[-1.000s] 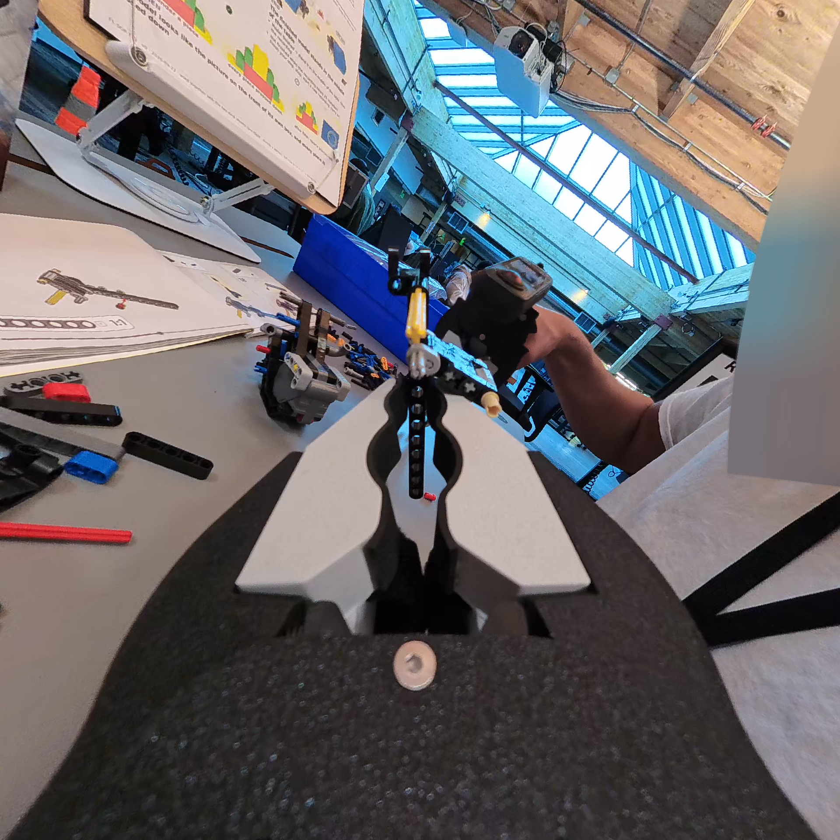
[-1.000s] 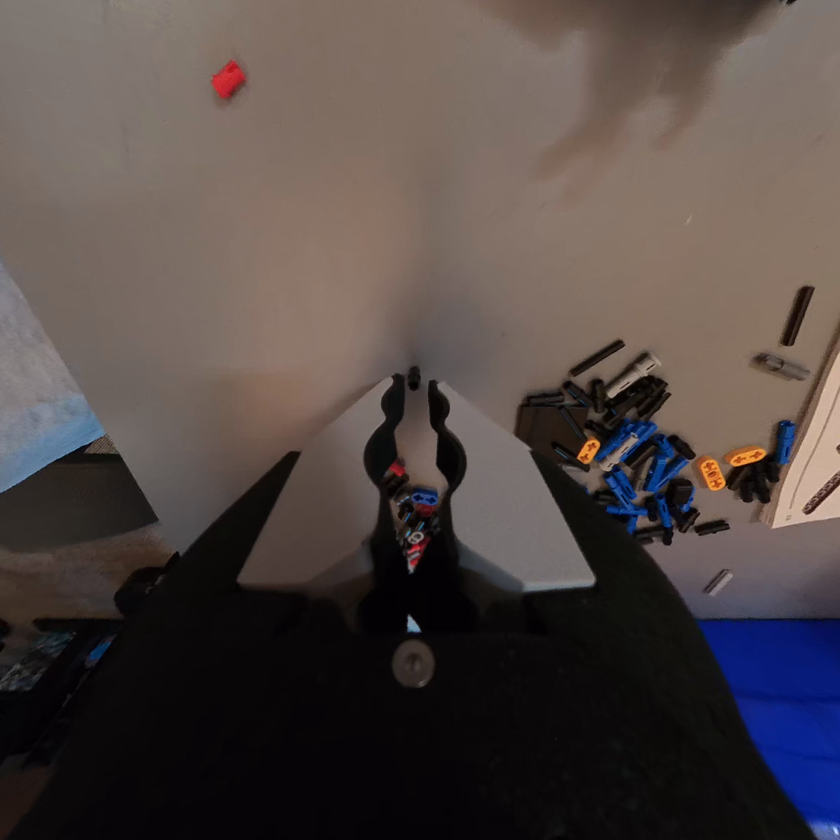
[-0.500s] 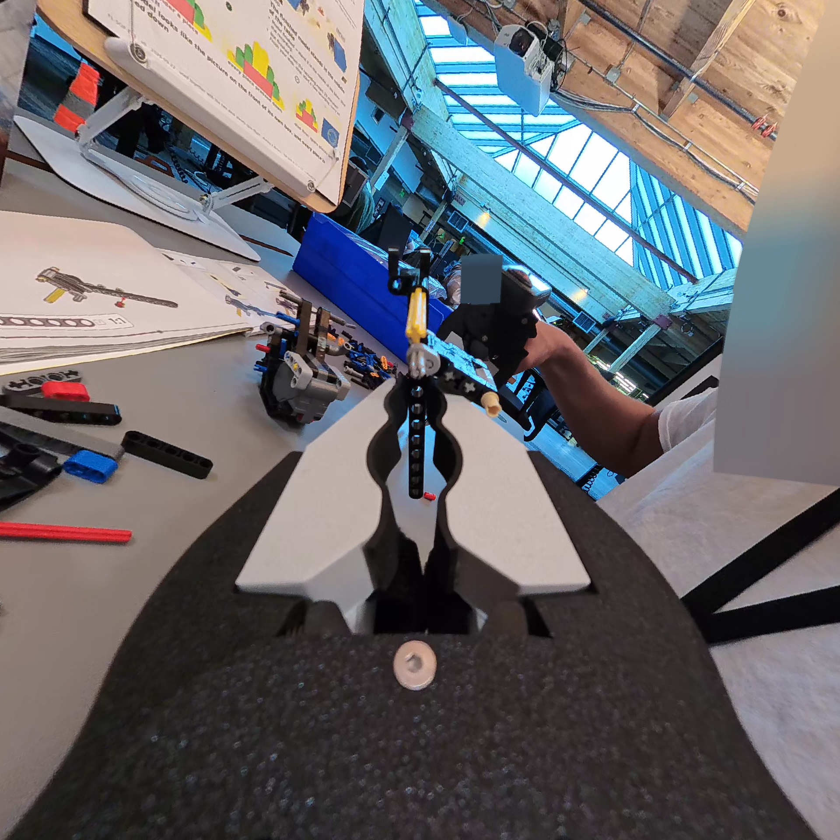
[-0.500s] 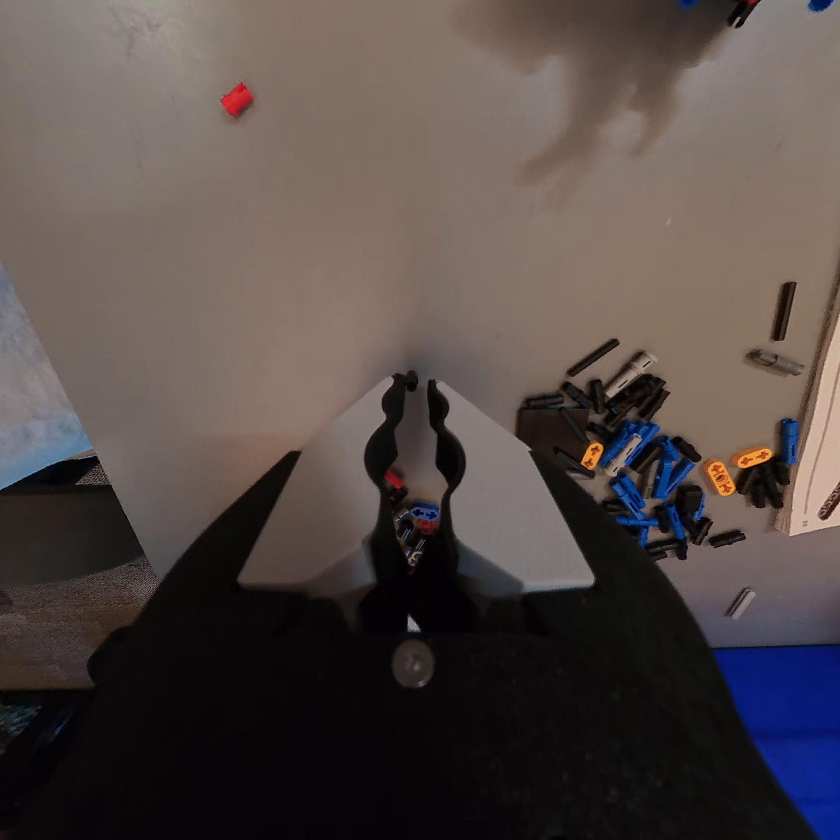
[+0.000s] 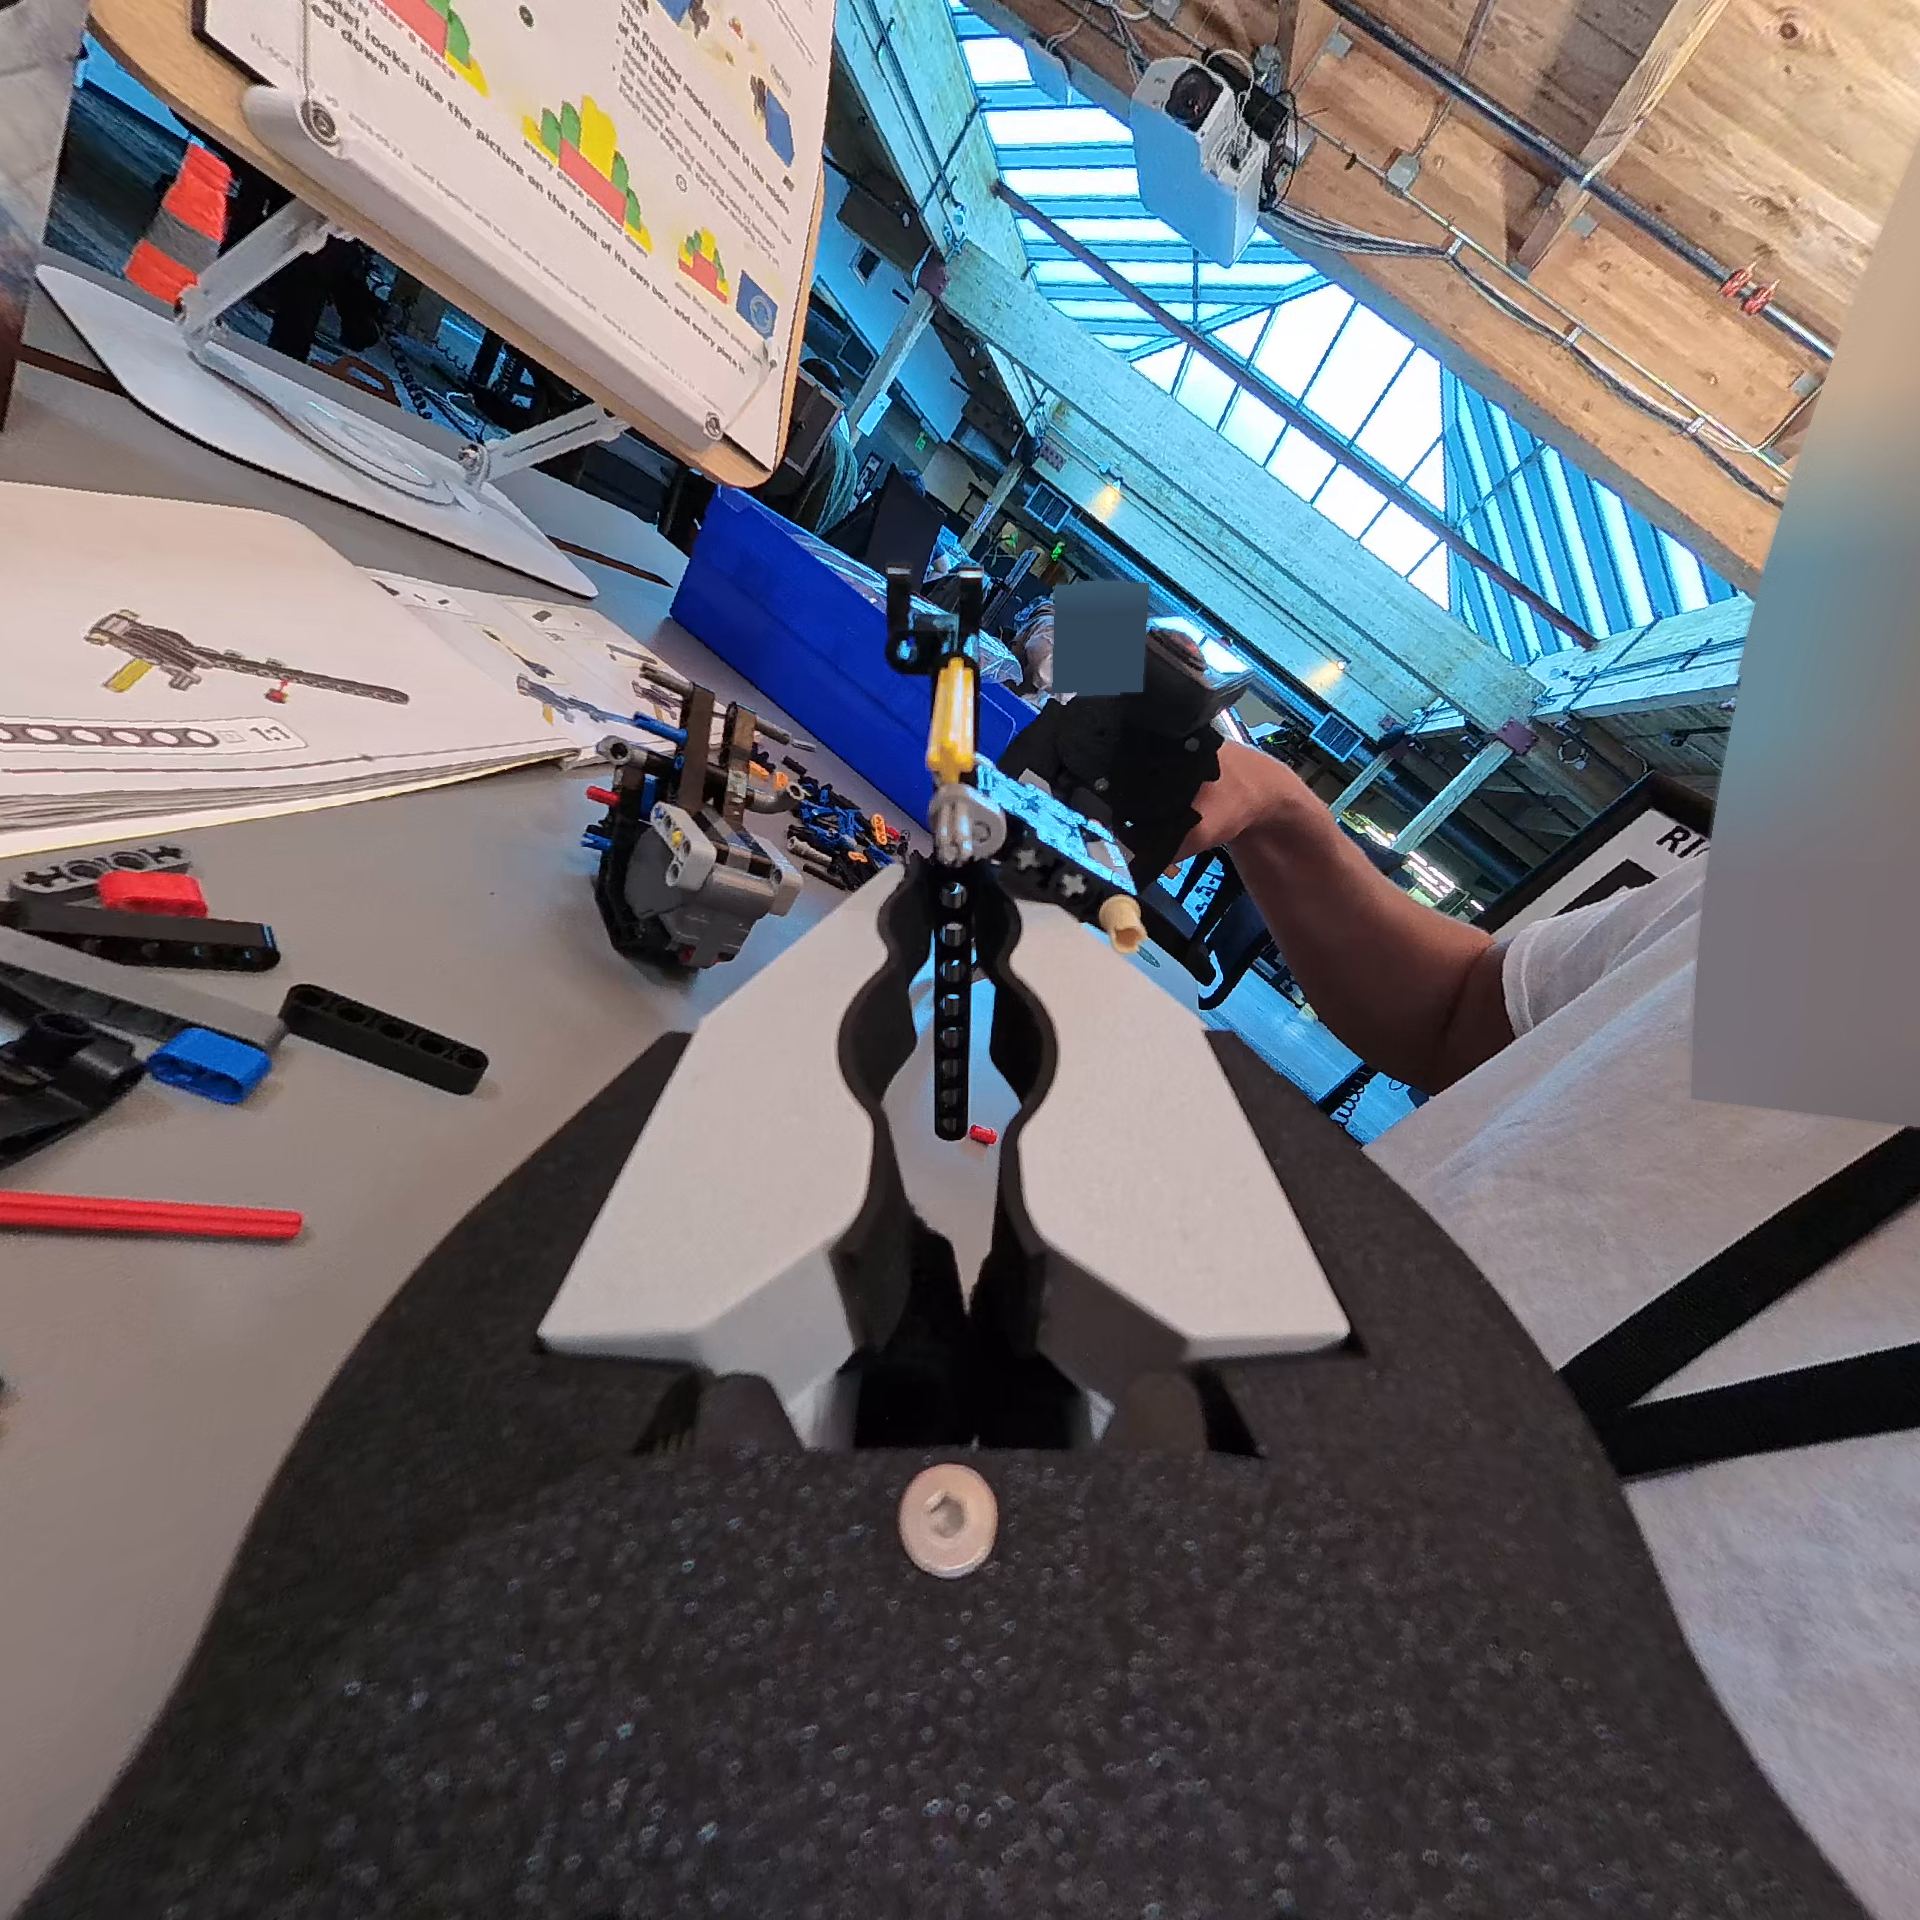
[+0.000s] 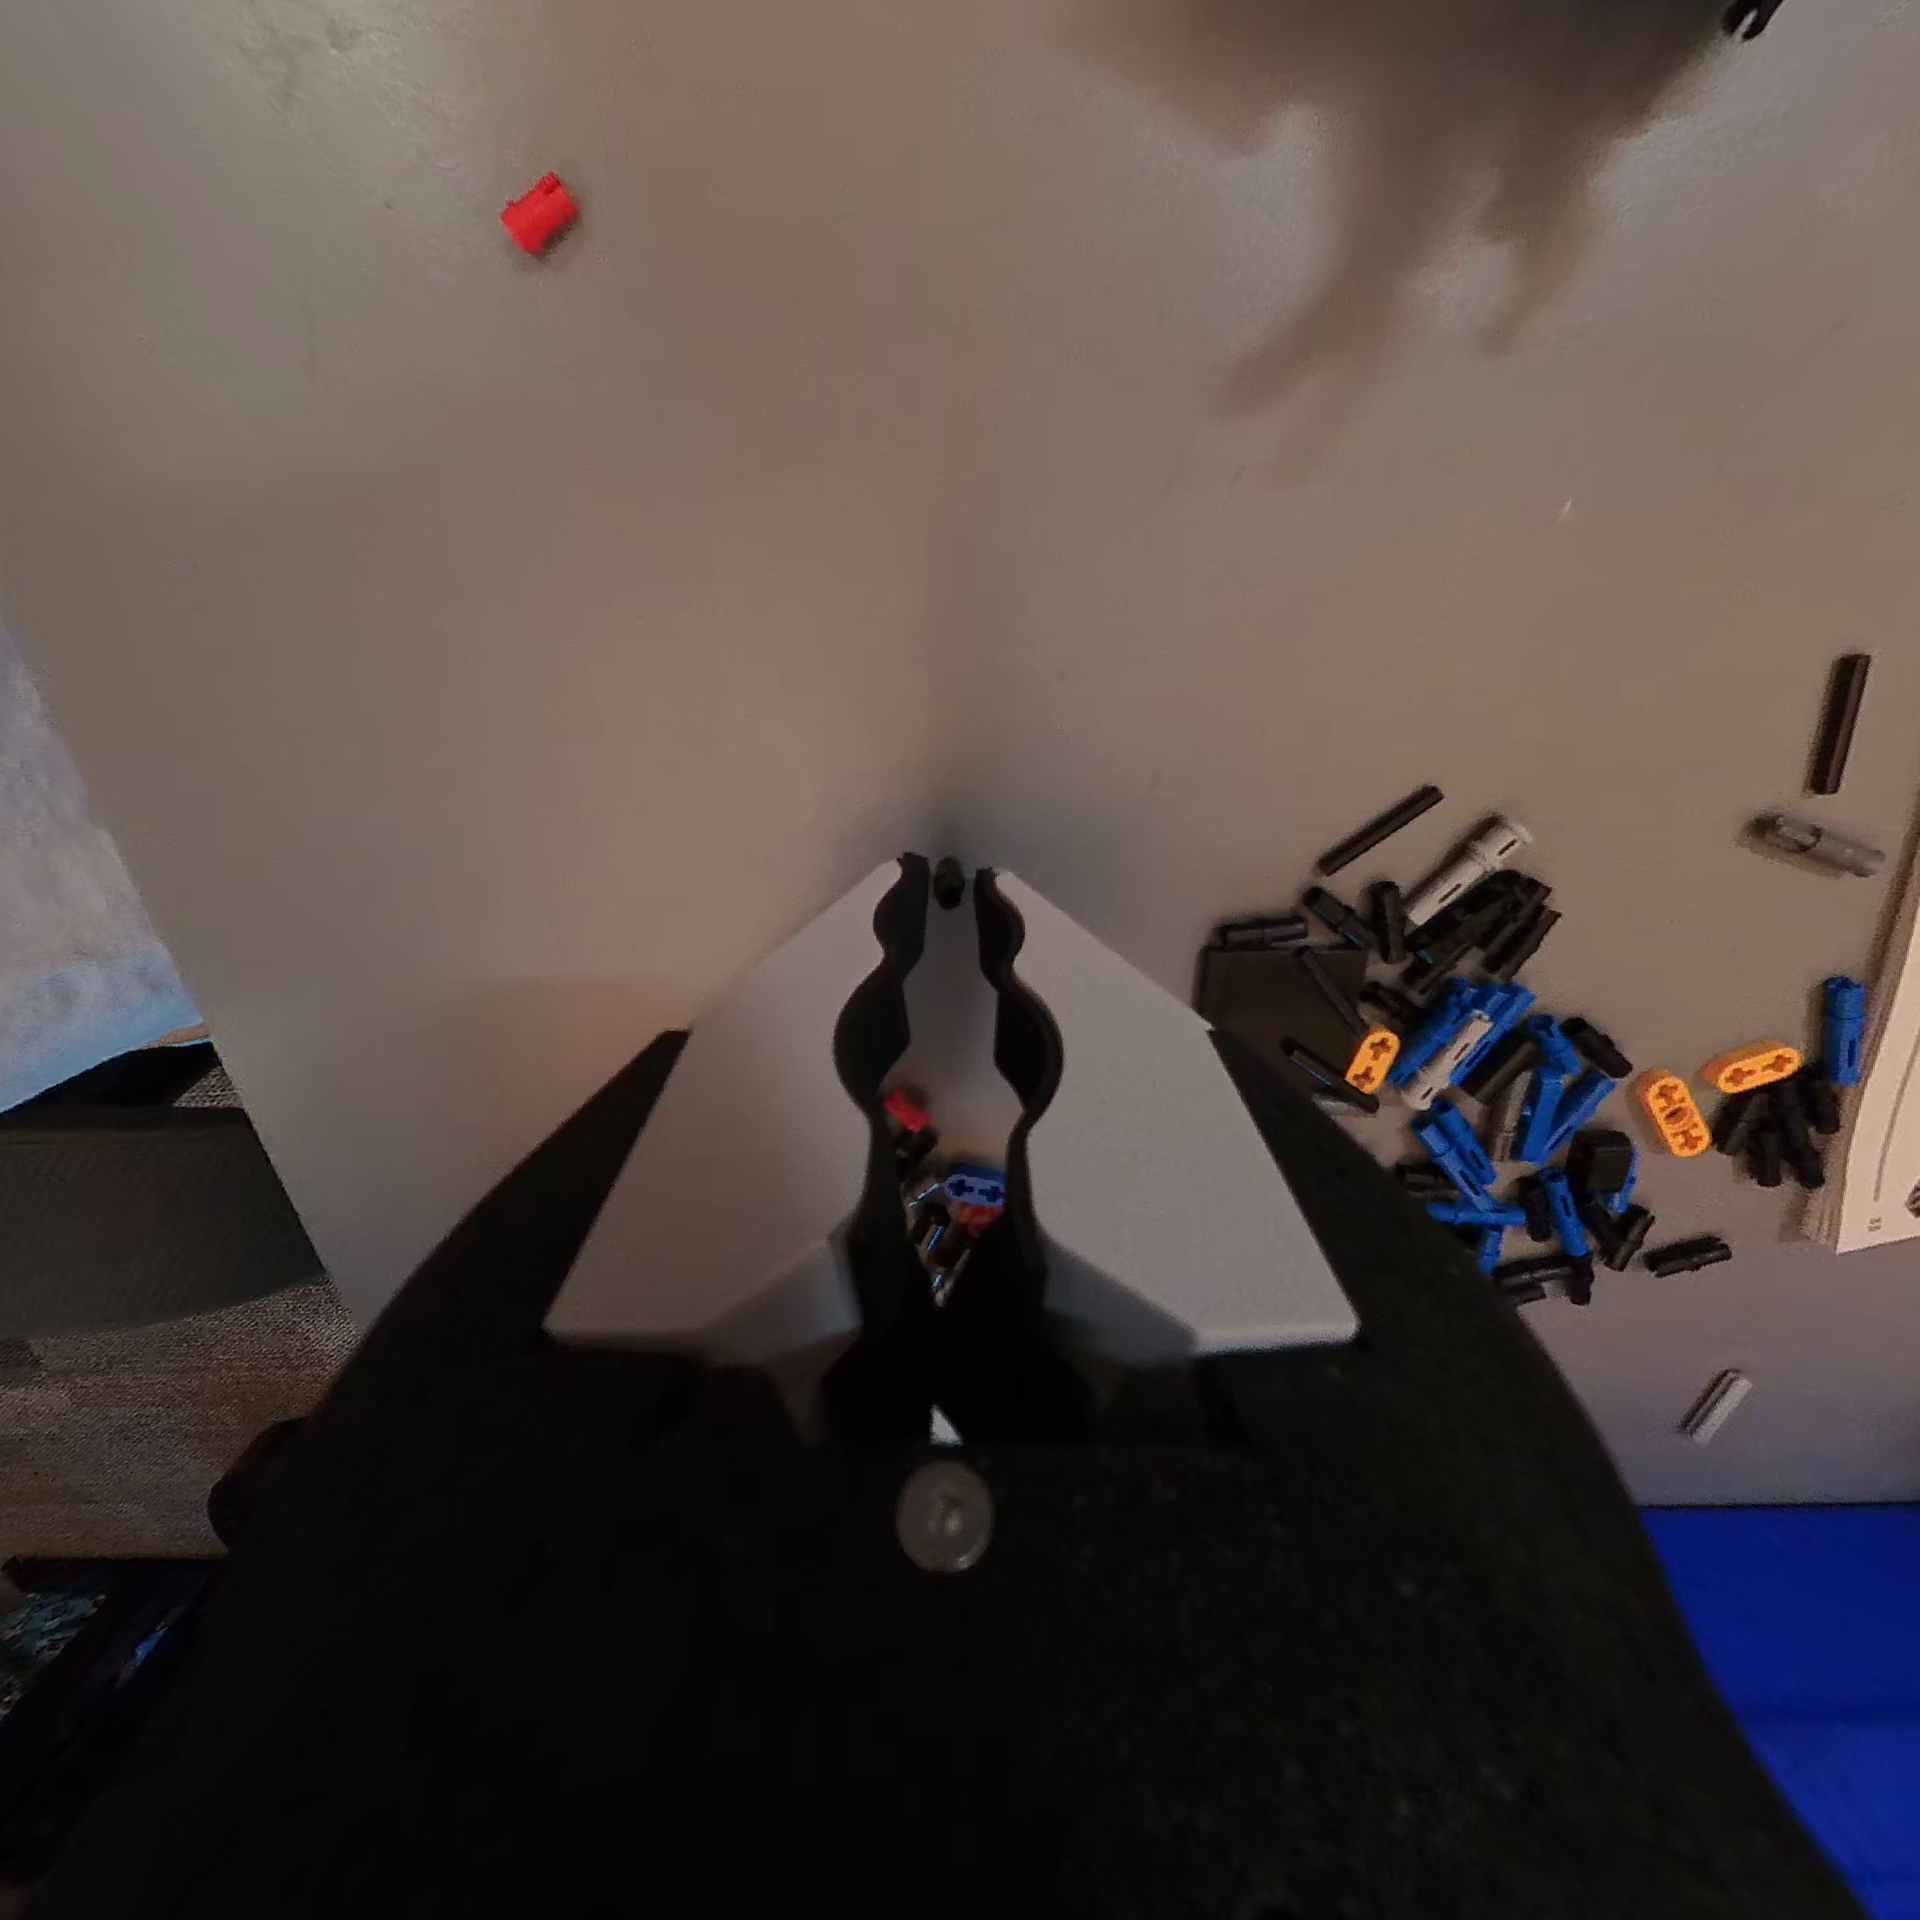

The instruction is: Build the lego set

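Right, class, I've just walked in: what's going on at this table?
A person is building a Lego set with two handheld grippers. The left gripper is shut on a long black beam with a yellow piece on top. The right gripper pinches a small black pin above the grey table, near loose parts.

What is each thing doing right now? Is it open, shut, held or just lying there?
Left gripper: shut on the black beam.
Black beam: held upright, yellow part on top.
Right gripper: shut on a small black pin.
Black pin: pinched at the fingertips.
Booklet: open, flat on the table.
Grey model: standing on the table, untouched.
Red piece: lying alone.
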`<state>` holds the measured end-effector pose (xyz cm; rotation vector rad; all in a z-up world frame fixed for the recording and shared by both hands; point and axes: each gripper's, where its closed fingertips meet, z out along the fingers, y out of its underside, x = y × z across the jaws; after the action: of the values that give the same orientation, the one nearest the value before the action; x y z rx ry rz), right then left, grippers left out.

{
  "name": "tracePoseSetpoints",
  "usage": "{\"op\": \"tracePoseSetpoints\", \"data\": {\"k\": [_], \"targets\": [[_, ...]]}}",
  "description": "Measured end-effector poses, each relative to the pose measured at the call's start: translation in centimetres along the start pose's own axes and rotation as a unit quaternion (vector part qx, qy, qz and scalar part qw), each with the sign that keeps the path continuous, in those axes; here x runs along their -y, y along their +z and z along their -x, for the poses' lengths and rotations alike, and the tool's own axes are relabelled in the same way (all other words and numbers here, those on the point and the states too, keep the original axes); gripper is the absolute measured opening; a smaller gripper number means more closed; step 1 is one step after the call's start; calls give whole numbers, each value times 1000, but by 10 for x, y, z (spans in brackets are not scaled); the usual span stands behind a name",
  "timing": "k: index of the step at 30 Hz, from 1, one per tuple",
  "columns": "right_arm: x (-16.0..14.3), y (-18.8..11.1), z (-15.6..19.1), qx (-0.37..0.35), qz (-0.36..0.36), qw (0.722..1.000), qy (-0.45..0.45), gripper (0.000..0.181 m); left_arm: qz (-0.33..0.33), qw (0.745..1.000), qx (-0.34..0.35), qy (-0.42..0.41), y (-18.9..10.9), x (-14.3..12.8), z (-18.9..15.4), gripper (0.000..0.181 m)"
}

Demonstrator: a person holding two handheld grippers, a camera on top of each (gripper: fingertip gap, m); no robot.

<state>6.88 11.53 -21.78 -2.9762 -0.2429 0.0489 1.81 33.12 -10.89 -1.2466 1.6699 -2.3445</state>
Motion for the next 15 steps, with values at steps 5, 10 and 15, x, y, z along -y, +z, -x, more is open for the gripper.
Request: {"op": "tracePoseSetpoints", "data": {"k": [5,10,15], "targets": [[-2,0,1,0,6,1000,-6,5,1,1000,0,0,0,0,0,5],[43,-27,-2,-27,-117,993,-21,4,-1,1000,0,2,0,0,0,5],[166,-94,24,48,-456,888,27,4,7,1000,-21,8,5,-3,-8,5]]}}
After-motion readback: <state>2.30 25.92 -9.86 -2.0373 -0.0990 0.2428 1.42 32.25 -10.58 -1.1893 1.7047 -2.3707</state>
